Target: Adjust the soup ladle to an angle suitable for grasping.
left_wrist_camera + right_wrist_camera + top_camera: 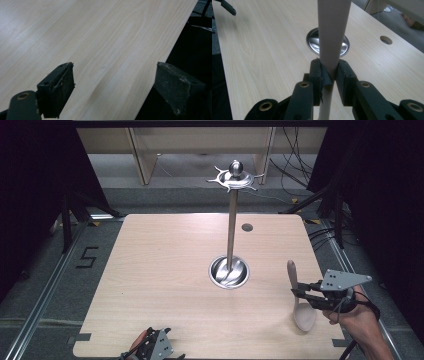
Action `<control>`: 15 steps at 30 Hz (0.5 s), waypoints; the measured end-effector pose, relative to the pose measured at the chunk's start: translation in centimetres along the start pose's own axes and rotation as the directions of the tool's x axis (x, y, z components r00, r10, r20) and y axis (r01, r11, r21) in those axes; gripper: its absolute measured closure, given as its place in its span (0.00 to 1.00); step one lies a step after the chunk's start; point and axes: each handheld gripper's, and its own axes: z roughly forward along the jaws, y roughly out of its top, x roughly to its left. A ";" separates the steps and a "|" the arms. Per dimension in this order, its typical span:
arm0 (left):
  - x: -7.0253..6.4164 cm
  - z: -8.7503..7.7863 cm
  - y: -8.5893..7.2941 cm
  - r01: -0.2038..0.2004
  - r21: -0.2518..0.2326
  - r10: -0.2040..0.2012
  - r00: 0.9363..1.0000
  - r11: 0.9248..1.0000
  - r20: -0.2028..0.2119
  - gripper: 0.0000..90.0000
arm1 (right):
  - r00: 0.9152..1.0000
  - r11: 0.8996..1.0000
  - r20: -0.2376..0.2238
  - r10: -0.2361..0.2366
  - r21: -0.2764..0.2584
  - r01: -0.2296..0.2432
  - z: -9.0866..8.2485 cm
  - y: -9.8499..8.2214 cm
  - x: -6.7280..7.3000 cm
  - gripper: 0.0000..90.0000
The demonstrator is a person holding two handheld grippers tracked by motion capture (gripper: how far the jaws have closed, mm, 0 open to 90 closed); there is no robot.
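right gripper (299,292) at the table's right side, pads clamped on the handle of a pale spoon (298,297); same grip seen close in the right gripper view (329,72), handle squeezed between both pads. spoon (333,32) upright and slightly tilted, bowl down, just above or on the wooden table (165,265), cannot tell which; handle tip up. well apart from the metal rack stand (230,227), set mid-table on a round steel base, hooks at the top. left gripper (155,347) low at the near edge, jaws spread wide over bare wood, nothing between them (113,90).
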 end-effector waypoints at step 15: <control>-0.1 -0.1 0.0 -0.007 0.002 0.007 1.000 1.000 -0.012 0.17 | 1.000 0.995 -0.021 0.005 -0.100 -0.007 0.3 2.1 -0.8 0.85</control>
